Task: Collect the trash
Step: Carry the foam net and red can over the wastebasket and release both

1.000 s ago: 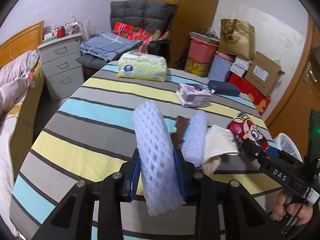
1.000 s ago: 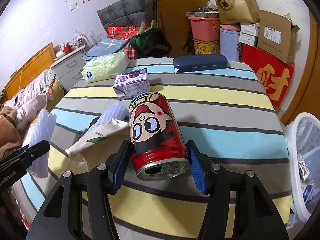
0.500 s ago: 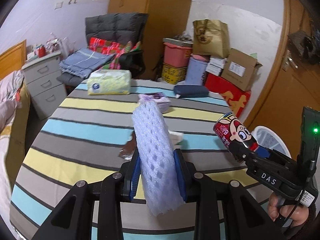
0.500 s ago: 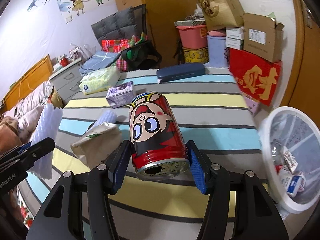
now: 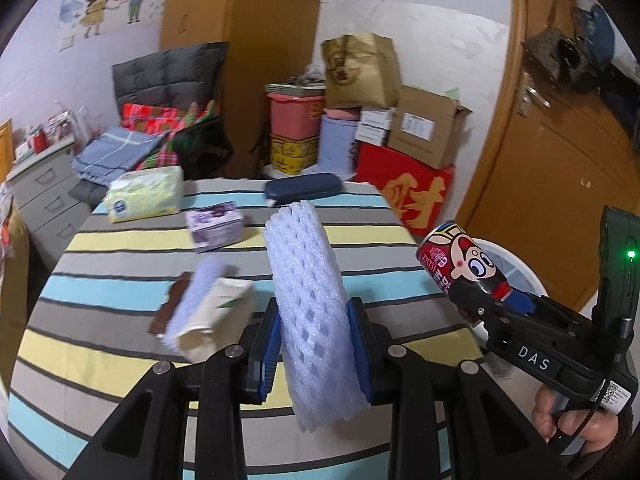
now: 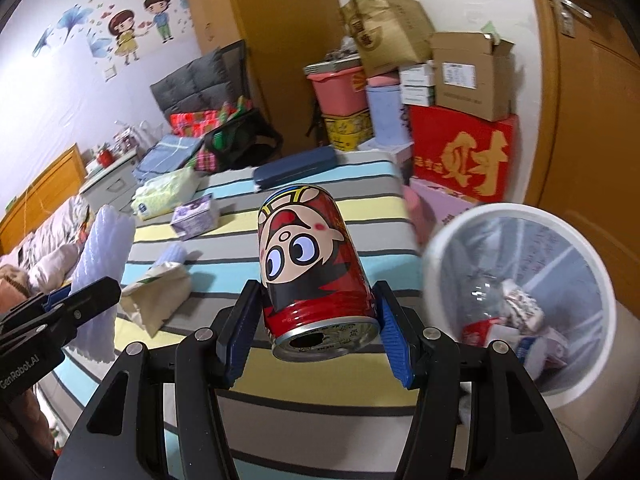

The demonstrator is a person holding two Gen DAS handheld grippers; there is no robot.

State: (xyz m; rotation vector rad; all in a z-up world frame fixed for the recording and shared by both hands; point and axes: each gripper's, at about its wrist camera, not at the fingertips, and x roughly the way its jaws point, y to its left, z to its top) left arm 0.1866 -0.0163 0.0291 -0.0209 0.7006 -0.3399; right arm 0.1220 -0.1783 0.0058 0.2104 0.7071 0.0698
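Note:
My left gripper (image 5: 316, 344) is shut on a pale blue foam fruit net (image 5: 308, 292), held upright above the striped table (image 5: 120, 240). My right gripper (image 6: 316, 332) is shut on a red drink can (image 6: 314, 268) with a cartoon face, its opened top toward the camera; the same can (image 5: 464, 268) shows at the right of the left wrist view. A white trash bin (image 6: 516, 300) with litter inside stands to the right of the table. On the table lie a second foam net (image 5: 196, 296), a crumpled paper bag (image 5: 216, 312) and a brown wrapper (image 5: 170, 308).
Also on the table are a tissue pack (image 5: 144, 194), a purple carton (image 5: 216, 226) and a dark blue case (image 5: 304, 188). Boxes, tubs and a red carton (image 6: 460, 156) are stacked behind the bin, beside a wooden door (image 5: 560, 160). A bed (image 6: 36, 248) lies left.
Both grippers have swung to the right and risen a little with their loads. The trash bin has come fully into the right wrist view, and the table litter has slid left.

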